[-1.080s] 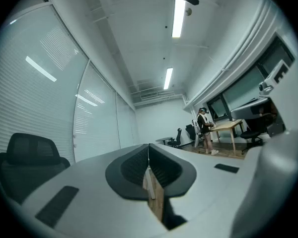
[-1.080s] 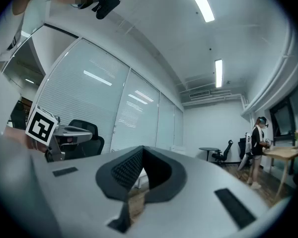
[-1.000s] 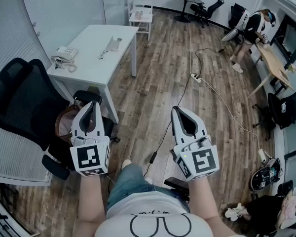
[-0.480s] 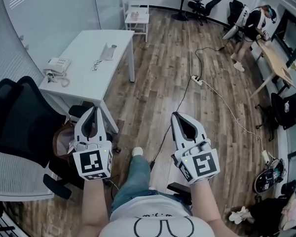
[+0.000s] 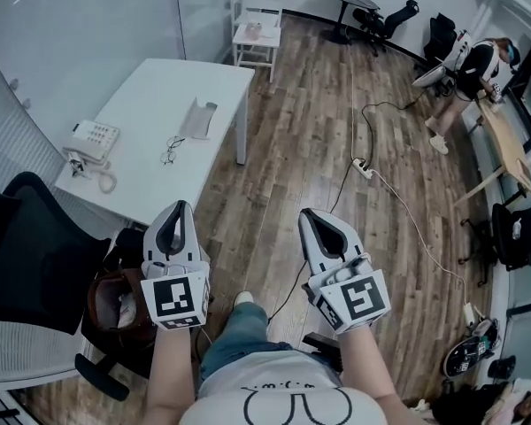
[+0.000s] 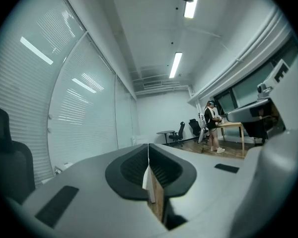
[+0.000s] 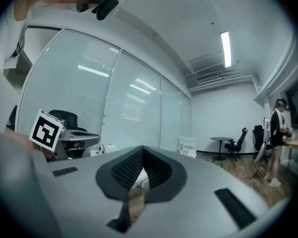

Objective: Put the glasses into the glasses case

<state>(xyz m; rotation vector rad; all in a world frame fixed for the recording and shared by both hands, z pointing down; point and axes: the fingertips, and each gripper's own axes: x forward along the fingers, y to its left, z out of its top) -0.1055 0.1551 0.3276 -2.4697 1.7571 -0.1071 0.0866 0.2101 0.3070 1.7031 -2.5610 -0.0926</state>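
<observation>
The left gripper [image 5: 178, 209] and right gripper [image 5: 310, 215], jaws pressed together and empty, hover well short of the table [image 5: 142, 104], where the glasses [image 5: 170, 151] lie near the case [image 5: 197, 119].

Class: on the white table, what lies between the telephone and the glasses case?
The glasses, nearer the case than the telephone, seen in the head view.

Glasses [image 5: 170, 151] on white table [image 5: 128, 104] — too small to tell frame or lenses. Black chair [image 5: 26, 255] cut off by left edge. Brown bag [image 5: 115, 301] partly hidden behind left gripper [image 5: 174, 211]. Far person [image 5: 476, 65] — tiny, no detail.
</observation>
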